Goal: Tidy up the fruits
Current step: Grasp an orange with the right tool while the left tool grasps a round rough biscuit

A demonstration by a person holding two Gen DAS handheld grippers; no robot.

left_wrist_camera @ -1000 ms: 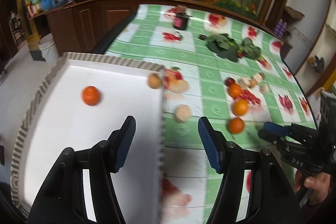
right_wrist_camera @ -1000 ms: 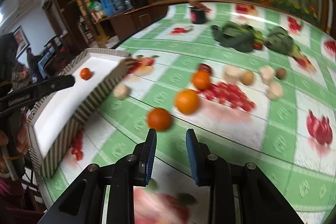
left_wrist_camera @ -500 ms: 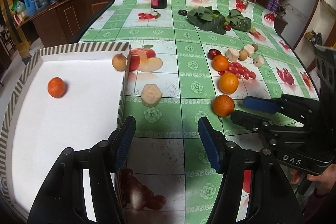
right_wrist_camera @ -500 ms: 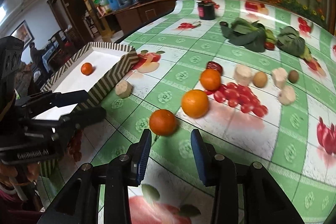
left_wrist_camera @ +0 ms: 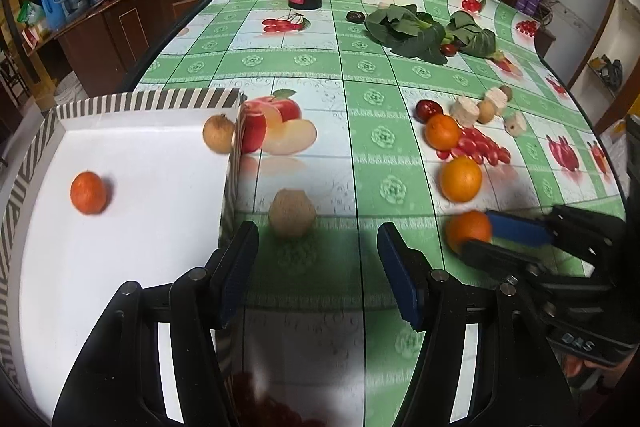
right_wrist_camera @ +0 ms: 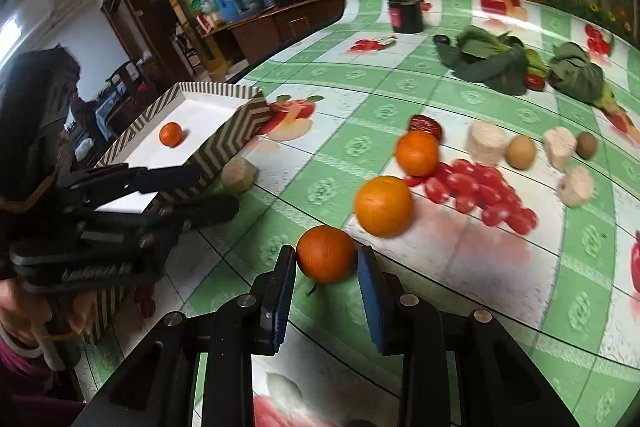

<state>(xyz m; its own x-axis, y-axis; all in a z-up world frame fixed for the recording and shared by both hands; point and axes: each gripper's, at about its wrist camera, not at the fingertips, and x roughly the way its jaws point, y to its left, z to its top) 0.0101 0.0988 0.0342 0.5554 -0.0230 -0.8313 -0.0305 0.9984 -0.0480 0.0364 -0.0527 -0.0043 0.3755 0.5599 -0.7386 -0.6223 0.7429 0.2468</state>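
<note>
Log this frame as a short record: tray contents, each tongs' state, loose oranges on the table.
tray: one orange and one brownish round fruit inside
right tongs: closing around the nearest orange on the tablecloth; contact unclear
left tongs: open, empty, beside the tray's wall
loose oranges: two more, farther out by the printed cherries

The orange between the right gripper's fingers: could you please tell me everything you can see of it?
The orange is small, round and deep orange with a matte skin, whole as far as it shows. It sits on the green-checked tablecloth, nearest of three oranges lying loose there. The right gripper is closing around it, blue pads at both sides; whether they press yet is unclear.
</note>
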